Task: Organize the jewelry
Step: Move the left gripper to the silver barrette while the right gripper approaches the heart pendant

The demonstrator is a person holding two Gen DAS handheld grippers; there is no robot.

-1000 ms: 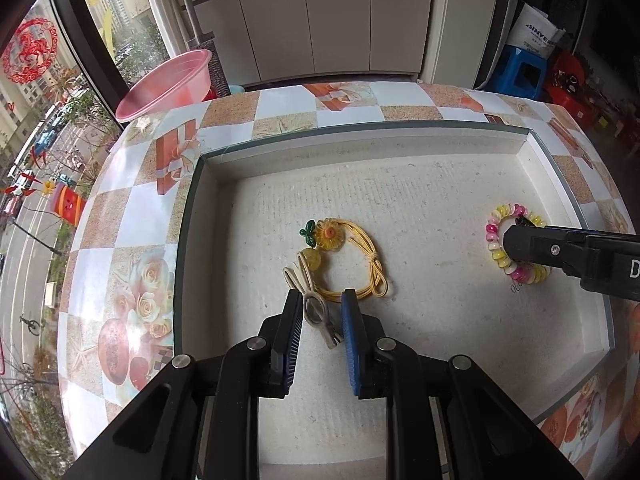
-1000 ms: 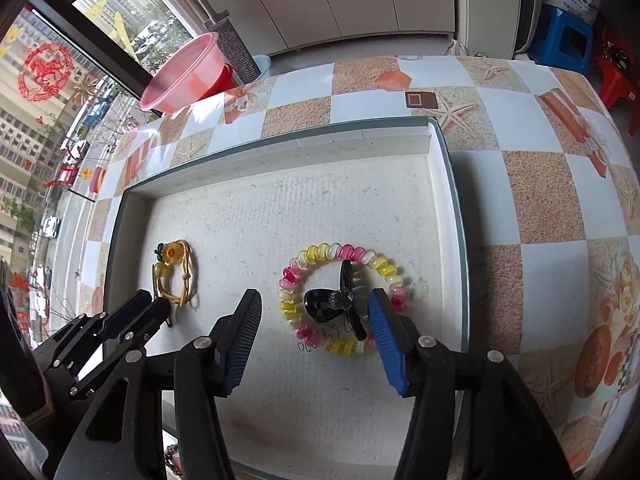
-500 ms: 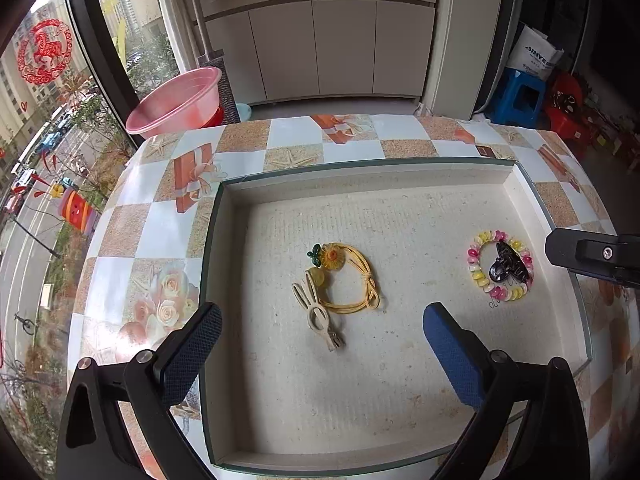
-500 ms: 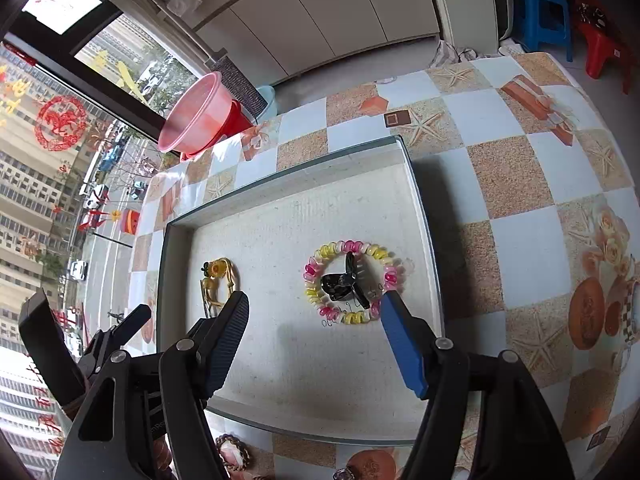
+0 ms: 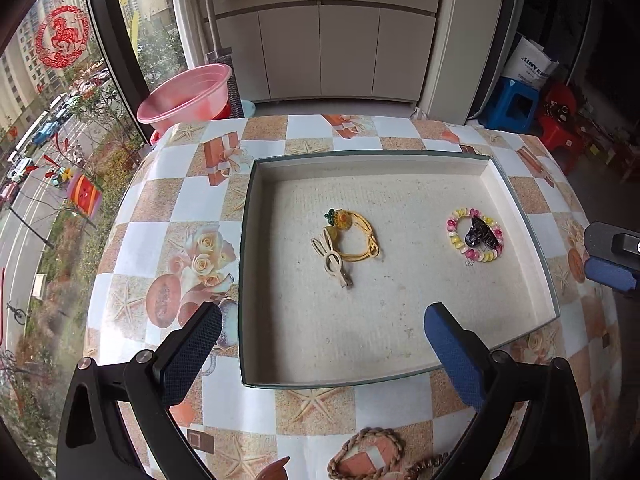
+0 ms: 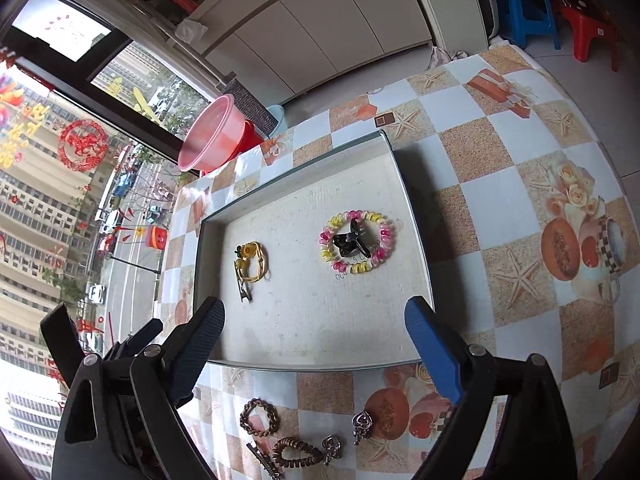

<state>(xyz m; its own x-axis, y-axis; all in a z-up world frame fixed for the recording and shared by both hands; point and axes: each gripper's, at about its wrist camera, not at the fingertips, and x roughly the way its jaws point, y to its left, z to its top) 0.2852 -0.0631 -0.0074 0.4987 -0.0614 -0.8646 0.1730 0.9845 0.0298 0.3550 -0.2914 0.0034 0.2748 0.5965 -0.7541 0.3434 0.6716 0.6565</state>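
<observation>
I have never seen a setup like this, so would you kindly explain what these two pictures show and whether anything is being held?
A person holds a two-finger gripper in each hand, and each carries a fisheye camera looking along its fingers. One picture is from the left gripper, the other from the right gripper. Both hang open above a shallow tray and hold nothing; the right one's jaws have just been opening. In the tray lie a yellow hair tie with a cream rabbit clip and a coloured spiral band around a black claw clip. More jewelry waits on the tablecloth.

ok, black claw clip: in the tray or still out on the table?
In. The black claw clip lies on the floor of the tray, inside the ring of the pink-and-yellow coil hair tie. Neither gripper touches it.
</observation>
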